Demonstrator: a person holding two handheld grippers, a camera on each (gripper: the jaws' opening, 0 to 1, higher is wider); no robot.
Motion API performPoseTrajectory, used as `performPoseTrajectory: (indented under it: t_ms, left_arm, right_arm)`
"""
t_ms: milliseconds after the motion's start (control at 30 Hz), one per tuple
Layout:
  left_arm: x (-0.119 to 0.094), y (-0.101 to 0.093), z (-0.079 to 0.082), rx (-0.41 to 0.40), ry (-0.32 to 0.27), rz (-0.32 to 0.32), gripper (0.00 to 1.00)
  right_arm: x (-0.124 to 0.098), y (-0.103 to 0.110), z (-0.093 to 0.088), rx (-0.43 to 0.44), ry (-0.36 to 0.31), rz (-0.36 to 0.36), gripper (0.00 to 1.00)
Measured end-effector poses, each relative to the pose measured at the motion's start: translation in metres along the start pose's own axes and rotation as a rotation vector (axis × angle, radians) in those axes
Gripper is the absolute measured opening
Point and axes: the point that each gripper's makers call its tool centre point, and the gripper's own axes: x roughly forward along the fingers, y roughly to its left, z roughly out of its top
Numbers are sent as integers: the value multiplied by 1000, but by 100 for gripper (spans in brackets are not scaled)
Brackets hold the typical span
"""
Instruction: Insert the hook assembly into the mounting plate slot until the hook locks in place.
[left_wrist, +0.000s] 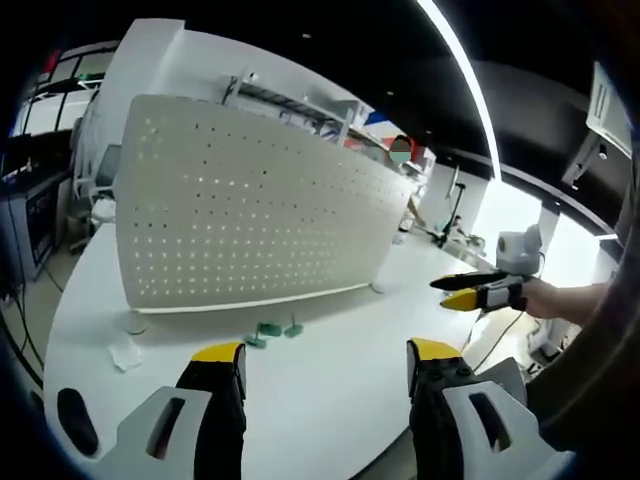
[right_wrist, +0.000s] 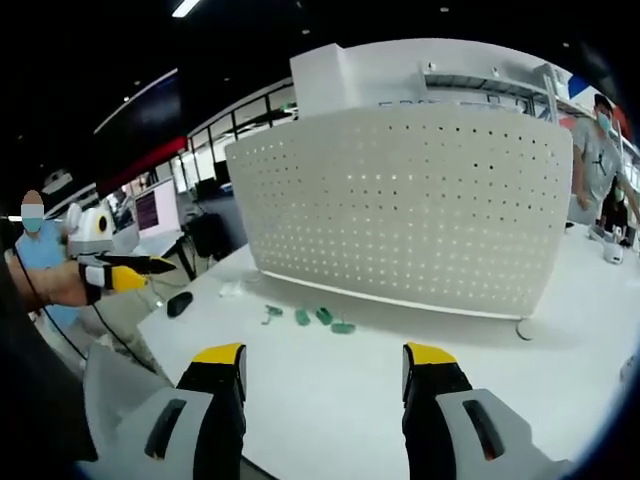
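Left gripper view: left gripper (left_wrist: 325, 362) open, green hooks (left_wrist: 274, 331) just ahead on table (left_wrist: 330, 400), below pegboard (left_wrist: 250, 215); right gripper (right_wrist: 324, 368) open too.

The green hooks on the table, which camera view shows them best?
The right gripper view: the green hooks lie spread out in front of the pegboard, so separate pieces can be told apart. In the left gripper view they form a smaller, tighter cluster near the board's foot, harder to separate.
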Motion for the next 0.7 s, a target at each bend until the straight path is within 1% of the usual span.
performPoseTrajectory:
  t_ms: [167, 333, 600, 700]
  left_arm:
    - [3, 2, -3, 0, 12, -3, 66]
    - [4, 4, -4, -5, 18, -1, 66]
    - [6, 9, -5, -9, 27, 3, 66]
    - [7, 11, -6, -9, 31, 6, 65]
  right_arm:
    - [11, 2, -3, -4, 19, 18, 63]
    - [24, 6, -7, -8, 41, 51, 60]
    - [48, 8, -11, -19, 59, 91, 60]
    - [55, 8, -10, -9, 56, 102, 60]
